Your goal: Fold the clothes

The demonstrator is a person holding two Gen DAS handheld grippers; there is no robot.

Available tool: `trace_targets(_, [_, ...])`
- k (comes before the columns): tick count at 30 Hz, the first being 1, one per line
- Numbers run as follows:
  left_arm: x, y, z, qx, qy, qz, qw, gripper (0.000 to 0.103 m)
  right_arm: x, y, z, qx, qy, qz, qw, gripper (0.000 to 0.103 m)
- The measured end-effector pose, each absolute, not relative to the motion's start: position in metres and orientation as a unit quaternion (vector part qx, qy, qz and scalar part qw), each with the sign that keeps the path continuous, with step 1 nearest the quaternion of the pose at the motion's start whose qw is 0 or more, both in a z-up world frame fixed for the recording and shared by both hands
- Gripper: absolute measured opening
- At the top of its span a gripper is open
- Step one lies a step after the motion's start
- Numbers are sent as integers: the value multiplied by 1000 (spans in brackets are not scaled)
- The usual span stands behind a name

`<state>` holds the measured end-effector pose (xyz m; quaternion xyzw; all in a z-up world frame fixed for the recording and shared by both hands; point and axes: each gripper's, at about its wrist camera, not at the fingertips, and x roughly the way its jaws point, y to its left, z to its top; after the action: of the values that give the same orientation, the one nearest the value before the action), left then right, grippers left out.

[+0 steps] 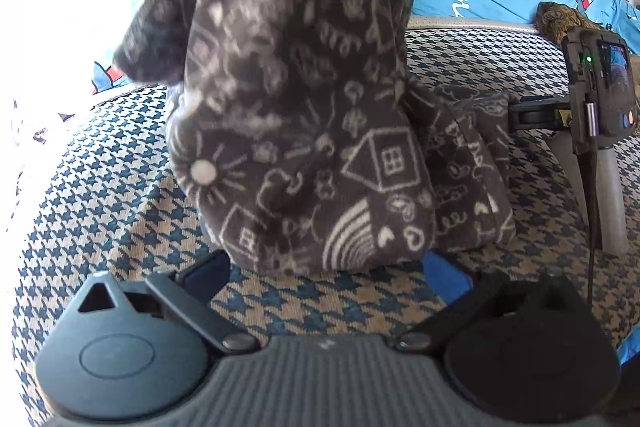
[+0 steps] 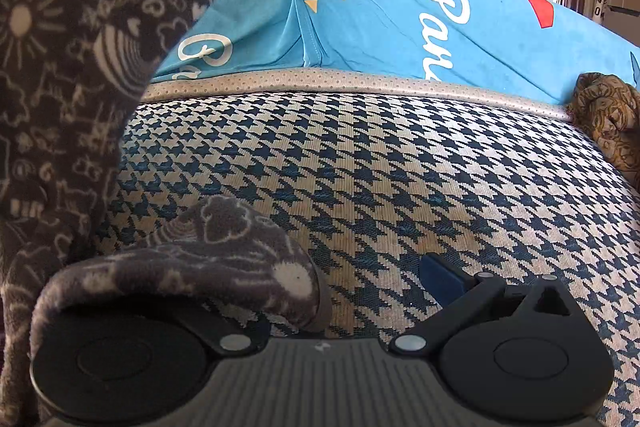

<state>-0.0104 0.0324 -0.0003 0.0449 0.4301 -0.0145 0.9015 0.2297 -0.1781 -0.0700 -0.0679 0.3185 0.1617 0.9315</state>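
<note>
We see the grey printed fleece garment [image 1: 296, 99] hanging upright in front of the left tool [image 1: 324, 271], long axis vertical, its lower end bunched on the houndstooth surface [image 1: 120, 211]. The left tool's jaws stand apart, the fabric's bottom edge just beyond their tips. In the right view the garment [image 2: 72, 67] rises along the left edge, and one fold [image 2: 192, 259] drapes over the left finger of the right tool [image 2: 376, 283], jaws apart. A blue printed sheet [image 2: 380, 23] lies behind; a brown patterned cloth [image 2: 604, 115] sits far right.
</note>
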Motion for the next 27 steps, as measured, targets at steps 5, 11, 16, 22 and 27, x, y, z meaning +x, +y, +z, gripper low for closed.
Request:
trace_targets(5, [-9, 34, 0, 40, 435, -15, 899, 103, 230, -178, -70, -68, 319, 162, 932, 103])
trace_targets(11, [-10, 33, 5, 41, 439, -14, 897, 103, 230, -178, -70, -68, 319, 162, 932, 103])
trace_targets(16, [-6, 31, 3, 40, 445, -14, 895, 103, 230, -177, -70, -68, 319, 161, 931, 103])
trace_targets(22, [0, 31, 1, 37, 450, -15, 892, 103, 230, -177, -70, -68, 319, 161, 931, 103])
trace_targets(27, [3, 30, -1, 38, 454, -15, 890, 103, 230, -178, -70, -68, 319, 161, 931, 103])
